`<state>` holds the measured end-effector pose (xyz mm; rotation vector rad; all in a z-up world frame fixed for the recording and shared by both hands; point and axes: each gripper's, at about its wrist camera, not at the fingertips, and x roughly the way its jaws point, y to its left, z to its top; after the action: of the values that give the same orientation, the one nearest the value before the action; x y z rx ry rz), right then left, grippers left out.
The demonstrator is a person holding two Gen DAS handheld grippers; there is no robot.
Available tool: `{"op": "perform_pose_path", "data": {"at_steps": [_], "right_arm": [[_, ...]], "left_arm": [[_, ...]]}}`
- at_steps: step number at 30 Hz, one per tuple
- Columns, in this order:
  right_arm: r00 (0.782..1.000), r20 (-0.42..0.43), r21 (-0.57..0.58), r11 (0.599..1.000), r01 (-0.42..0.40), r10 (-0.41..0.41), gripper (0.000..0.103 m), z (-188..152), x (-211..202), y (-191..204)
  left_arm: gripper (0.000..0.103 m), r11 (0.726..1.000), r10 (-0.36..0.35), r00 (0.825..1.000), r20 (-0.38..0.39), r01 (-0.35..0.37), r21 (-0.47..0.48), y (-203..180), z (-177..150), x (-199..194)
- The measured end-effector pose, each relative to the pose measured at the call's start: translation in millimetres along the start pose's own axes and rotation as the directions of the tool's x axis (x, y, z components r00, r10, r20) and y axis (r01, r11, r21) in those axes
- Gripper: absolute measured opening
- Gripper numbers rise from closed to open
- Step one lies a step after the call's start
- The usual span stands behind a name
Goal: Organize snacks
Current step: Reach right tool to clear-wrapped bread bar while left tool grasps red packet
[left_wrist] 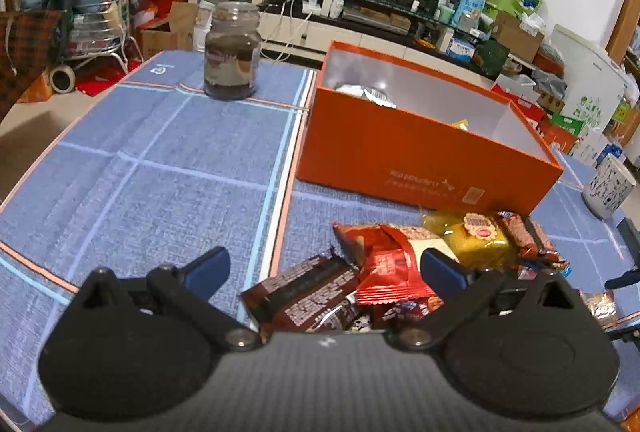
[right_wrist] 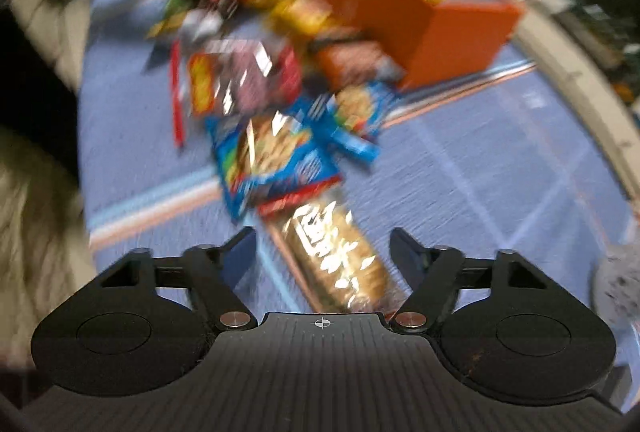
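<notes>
- The snack pile (left_wrist: 424, 268) sits loose on the blue checked surface (left_wrist: 160, 167), right up against the near side of the orange box (left_wrist: 420, 155).
- The box is open on top and a few wrappers already poke up inside it.
- Left gripper (left_wrist: 324, 266) hangs over the near edge of the pile with its fingers (left_wrist: 210, 266) wide apart. A brown wrapper (left_wrist: 308, 292) and a red packet (left_wrist: 390, 268) lie in the gap, nothing pinched.
- Right gripper (right_wrist: 323, 244) points down at the other end of the pile; that view is pretty smeared. Its fingers (right_wrist: 408, 246) stand apart around a shiny clear-wrapped cracker pack (right_wrist: 340, 252), not pressing on it.
- Blue cookie bags (right_wrist: 272, 155) sit just past that pack.
- A dark glass jar (left_wrist: 233, 51) stands on the far side of the surface, well apart from the snacks, and a white patterned cup (left_wrist: 610, 187) is off at the right edge.
</notes>
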<state>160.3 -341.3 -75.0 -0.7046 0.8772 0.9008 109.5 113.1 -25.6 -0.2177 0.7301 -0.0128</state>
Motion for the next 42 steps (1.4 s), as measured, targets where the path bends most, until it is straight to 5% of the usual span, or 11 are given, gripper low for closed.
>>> {"op": "perform_pose_path", "data": {"at_steps": [6,11,12,15,16,17,18,25,31,37,42], "right_arm": [[0.997,-0.037,-0.043,0.997,-0.068,0.066,0.045,1,17,-16],[0.999,-0.035,0.243,0.97,0.017,-0.008,0.027,-2,20,-33],[0.998,-0.038,0.344,0.937,0.068,-0.058,0.027,-4,19,-32],[0.971,-0.093,0.68,0.698,0.225,-0.222,0.036,-13,16,-16],[0.962,-0.098,0.711,0.658,0.247,-0.255,0.043,-13,16,-5],[0.955,-0.099,0.724,0.637,0.262,-0.28,0.068,-12,18,8],[0.948,-0.099,0.731,0.624,0.276,-0.303,0.076,-10,20,20],[0.864,-0.022,0.831,0.471,0.296,-0.504,0.076,-11,-15,69],[0.778,0.008,0.758,0.511,0.405,-0.628,0.082,-2,-13,81],[0.797,0.015,0.73,0.551,0.404,-0.604,0.085,2,-2,75],[0.805,-0.008,0.72,0.555,0.416,-0.593,0.085,-6,6,72]], "left_arm": [[0.1,0.999,-0.032,0.999,-0.012,0.032,-0.005,-8,5,11],[0.1,1.0,-0.019,1.0,-0.004,0.019,0.0,-16,10,15],[0.1,1.0,-0.019,1.0,0.002,0.019,-0.009,-18,12,15],[0.1,1.0,-0.02,1.0,0.023,0.02,-0.008,-27,15,14],[0.1,1.0,-0.021,0.999,0.028,0.021,0.001,-31,16,14],[0.1,1.0,-0.021,0.999,0.033,0.021,0.008,-34,16,14],[0.1,1.0,-0.022,0.999,0.036,0.022,0.014,-36,16,13],[0.1,1.0,0.014,1.0,-0.01,-0.013,0.023,-32,13,22],[0.1,0.998,0.038,0.997,-0.063,-0.035,0.055,-41,5,36],[0.1,0.998,-0.055,0.994,-0.091,0.055,-0.005,-51,3,46],[0.1,0.999,-0.026,0.995,-0.099,0.028,0.02,-64,4,58]]}}
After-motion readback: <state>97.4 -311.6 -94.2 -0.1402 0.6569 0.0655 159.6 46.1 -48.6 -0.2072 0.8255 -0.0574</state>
